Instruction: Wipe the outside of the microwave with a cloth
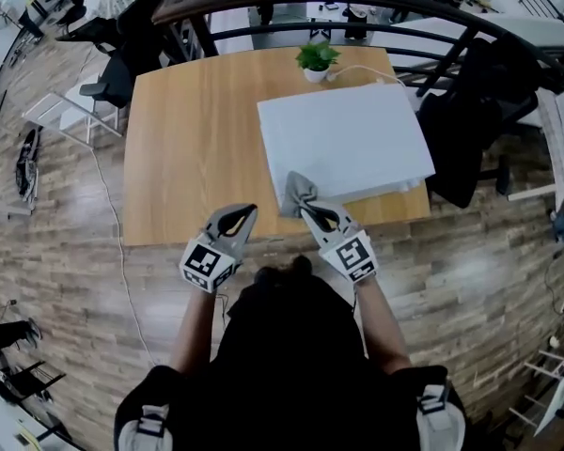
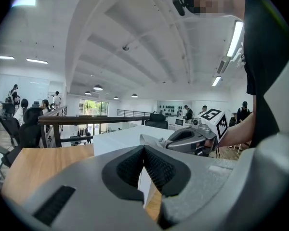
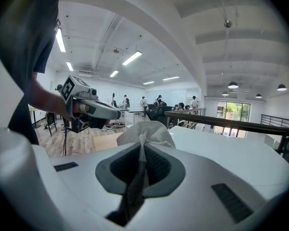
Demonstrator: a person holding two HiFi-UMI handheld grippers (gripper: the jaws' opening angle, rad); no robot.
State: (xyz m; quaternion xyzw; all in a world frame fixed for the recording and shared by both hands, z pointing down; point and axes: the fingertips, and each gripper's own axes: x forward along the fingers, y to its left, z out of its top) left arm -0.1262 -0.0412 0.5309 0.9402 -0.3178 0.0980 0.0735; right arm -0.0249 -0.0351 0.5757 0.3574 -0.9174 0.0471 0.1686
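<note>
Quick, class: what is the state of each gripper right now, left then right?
Left gripper: closed, holding nothing.
Right gripper: closed on the grey cloth.

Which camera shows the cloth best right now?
The right gripper view: the cloth is pinched in the right gripper, bunched up close. The head view shows it small at the microwave's near corner; the left gripper view catches only a distant corner.
</note>
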